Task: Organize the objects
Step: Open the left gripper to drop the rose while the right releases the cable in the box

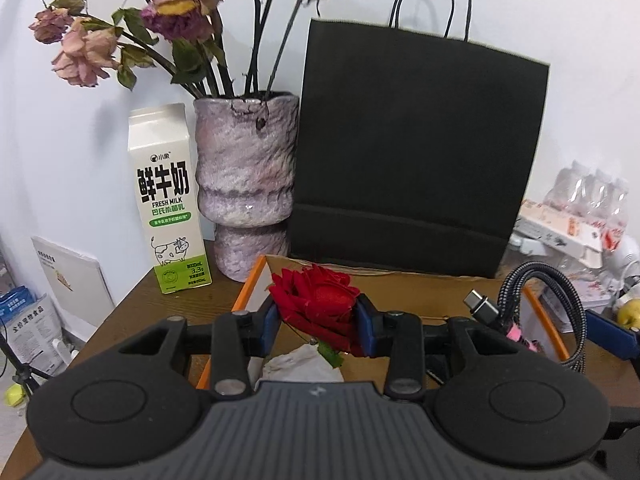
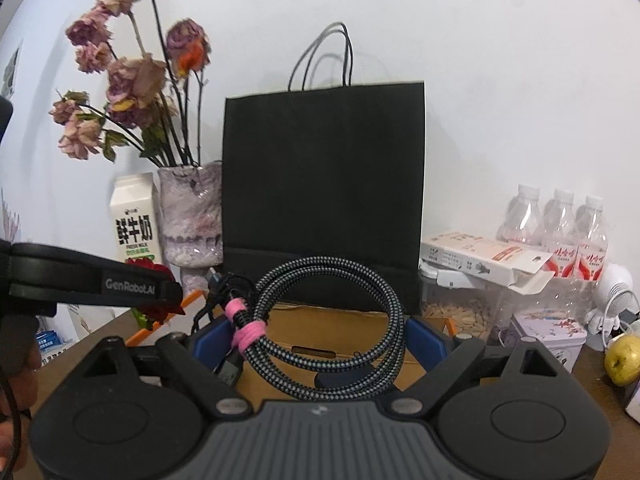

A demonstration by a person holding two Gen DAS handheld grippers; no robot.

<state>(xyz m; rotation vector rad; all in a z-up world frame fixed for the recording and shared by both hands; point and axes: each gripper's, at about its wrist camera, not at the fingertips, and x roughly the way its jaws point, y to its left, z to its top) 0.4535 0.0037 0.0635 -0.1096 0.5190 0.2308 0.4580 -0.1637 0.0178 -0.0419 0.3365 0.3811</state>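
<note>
My left gripper is shut on a red rose, whose bloom sits between the blue pads above an open cardboard box with orange edges. A crumpled white tissue lies in the box below the rose. My right gripper is shut on a coiled grey braided cable bound with a pink tie. It holds the coil upright over the same box. In the left wrist view the cable hangs at the right. In the right wrist view the rose shows at the left.
A black paper bag stands behind the box. Left of it are a mottled vase of dried flowers and a milk carton. At the right are water bottles, a white carton, a tin and a yellow-green fruit.
</note>
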